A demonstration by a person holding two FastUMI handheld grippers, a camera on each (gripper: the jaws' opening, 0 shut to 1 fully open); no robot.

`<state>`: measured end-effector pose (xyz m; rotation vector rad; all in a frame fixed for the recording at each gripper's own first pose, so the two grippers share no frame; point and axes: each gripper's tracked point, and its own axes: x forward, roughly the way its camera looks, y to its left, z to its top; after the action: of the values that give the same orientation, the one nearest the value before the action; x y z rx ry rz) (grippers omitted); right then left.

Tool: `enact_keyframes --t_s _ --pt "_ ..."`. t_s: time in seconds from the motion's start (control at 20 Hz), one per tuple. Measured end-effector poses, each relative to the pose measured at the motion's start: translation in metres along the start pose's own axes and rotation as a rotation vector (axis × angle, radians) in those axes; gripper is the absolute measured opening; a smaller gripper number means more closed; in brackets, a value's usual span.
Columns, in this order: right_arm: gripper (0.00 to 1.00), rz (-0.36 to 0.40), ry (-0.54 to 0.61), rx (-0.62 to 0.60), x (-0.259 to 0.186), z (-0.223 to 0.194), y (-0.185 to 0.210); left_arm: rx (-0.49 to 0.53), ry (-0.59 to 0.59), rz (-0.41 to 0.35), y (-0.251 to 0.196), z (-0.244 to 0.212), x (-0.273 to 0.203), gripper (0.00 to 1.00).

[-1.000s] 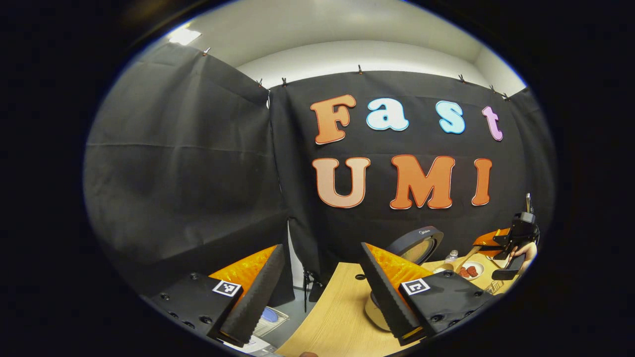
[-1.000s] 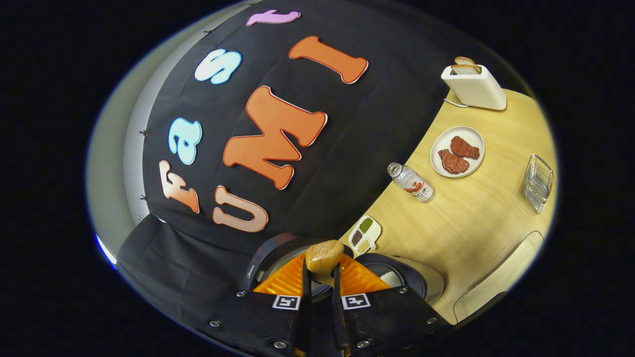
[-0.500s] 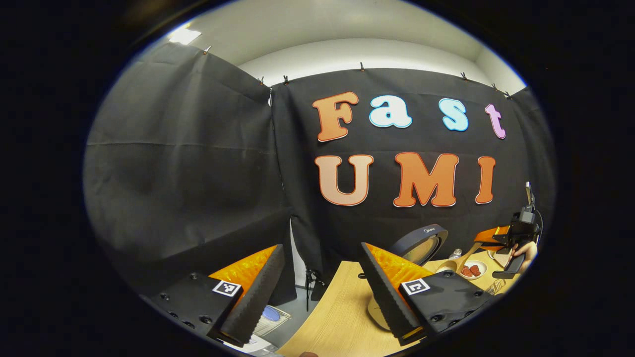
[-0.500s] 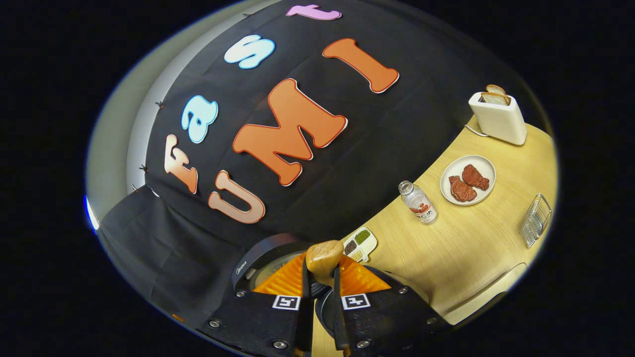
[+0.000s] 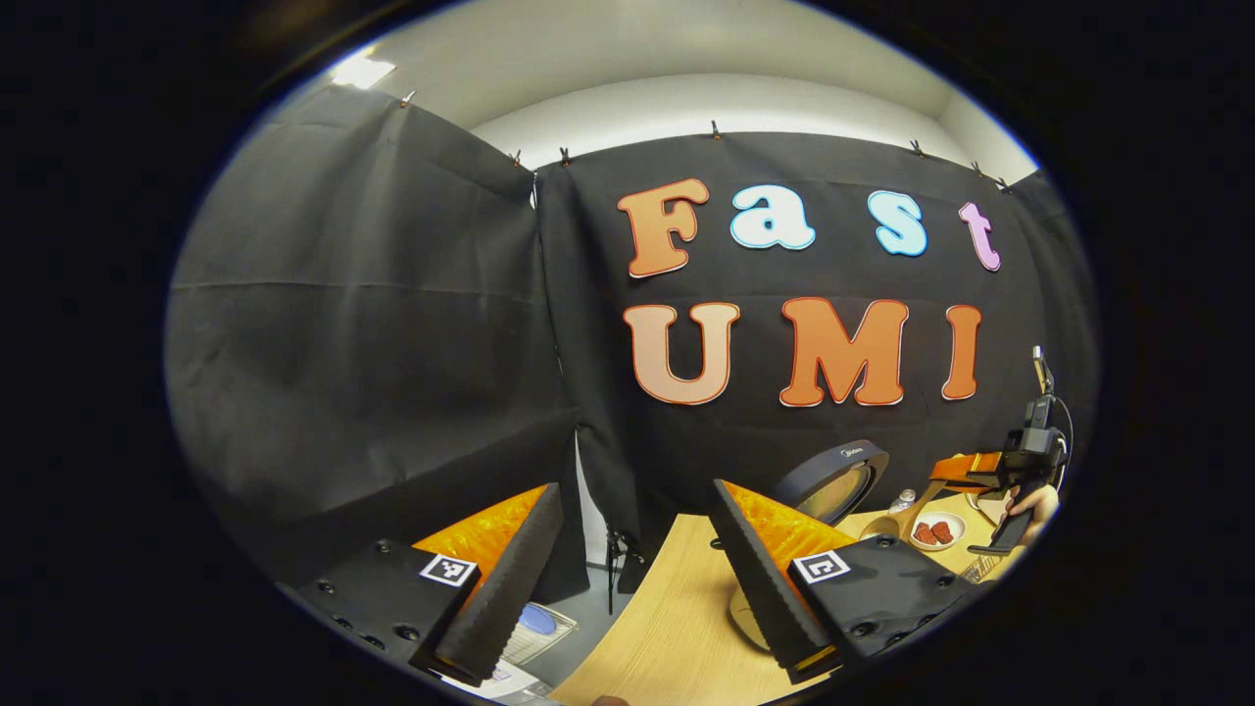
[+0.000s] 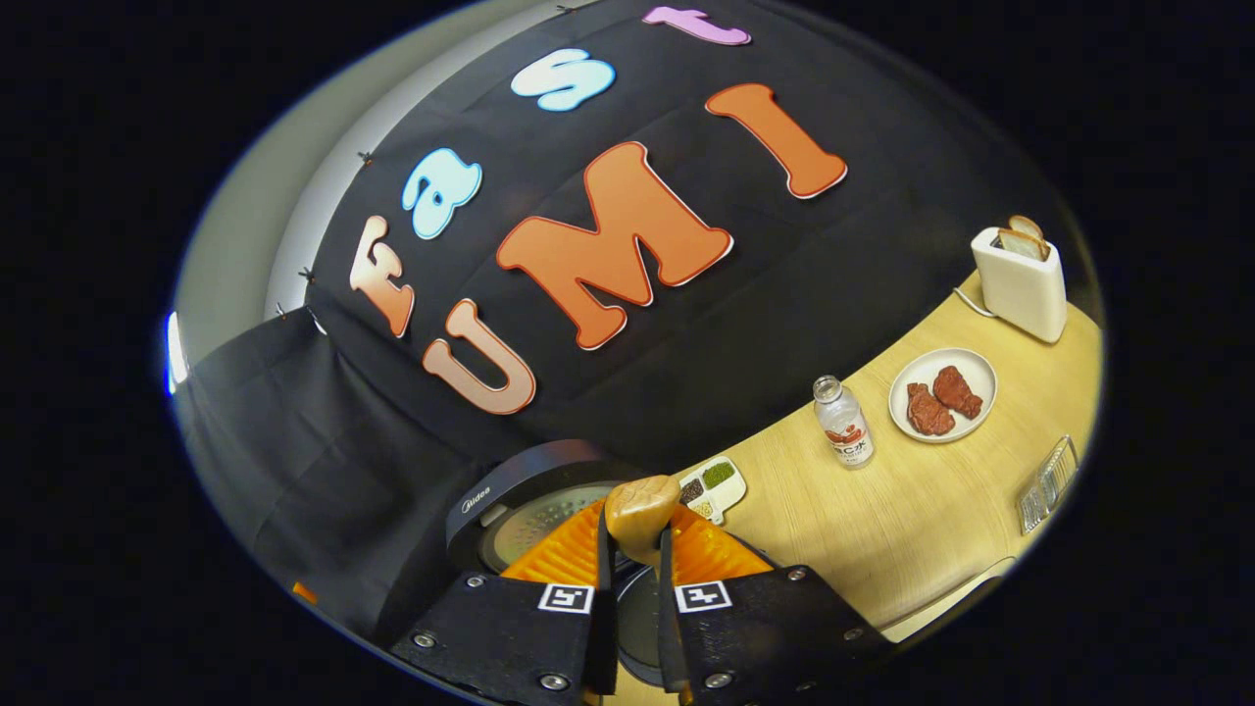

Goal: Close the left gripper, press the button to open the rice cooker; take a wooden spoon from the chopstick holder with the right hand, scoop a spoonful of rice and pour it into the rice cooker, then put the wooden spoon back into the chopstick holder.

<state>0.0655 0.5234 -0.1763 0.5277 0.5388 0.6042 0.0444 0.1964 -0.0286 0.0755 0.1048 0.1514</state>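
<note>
Wooden table (image 6: 882, 529) carries the rice cooker (image 6: 510, 510), lid raised, at near left. Toaster (image 6: 1020, 284) stands far right; plate (image 6: 907, 368) and bottle (image 6: 843, 433) lie between. Right gripper (image 6: 635, 549) pinches the wooden spoon (image 6: 639, 508) above the cooker. Left gripper (image 5: 627, 579) holds its 2 fingers spread, gripping nothing.
</note>
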Motion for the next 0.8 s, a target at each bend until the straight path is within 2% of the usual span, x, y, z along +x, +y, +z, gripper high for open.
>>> enact_keyframes --t_s 0.2,0.55,0.6,0.7,0.75,0.8 --pt "0.16 0.016 -0.019 -0.119 -0.001 0.0 0.011 0.002 0.002 0.008 0.002 -0.002 0.0 1.0" --pt "0.16 0.051 -0.023 -0.245 -0.004 -0.005 0.026 -0.005 0.004 0.008 0.002 -0.003 0.0 1.0" --pt "0.16 0.053 -0.024 -0.264 -0.004 -0.007 0.027 -0.006 0.004 0.008 0.002 -0.004 -0.001 0.96" --pt "0.16 0.059 -0.024 -0.301 -0.006 -0.009 0.03 -0.005 0.006 0.01 0.002 -0.005 -0.003 0.96" --pt "0.16 0.064 -0.025 -0.319 -0.007 -0.01 0.031 -0.003 0.006 0.011 0.001 -0.005 -0.002 1.0" --pt "0.16 0.069 -0.025 -0.339 -0.007 -0.012 0.033 -0.002 0.007 0.011 0.002 -0.006 -0.003 0.96"
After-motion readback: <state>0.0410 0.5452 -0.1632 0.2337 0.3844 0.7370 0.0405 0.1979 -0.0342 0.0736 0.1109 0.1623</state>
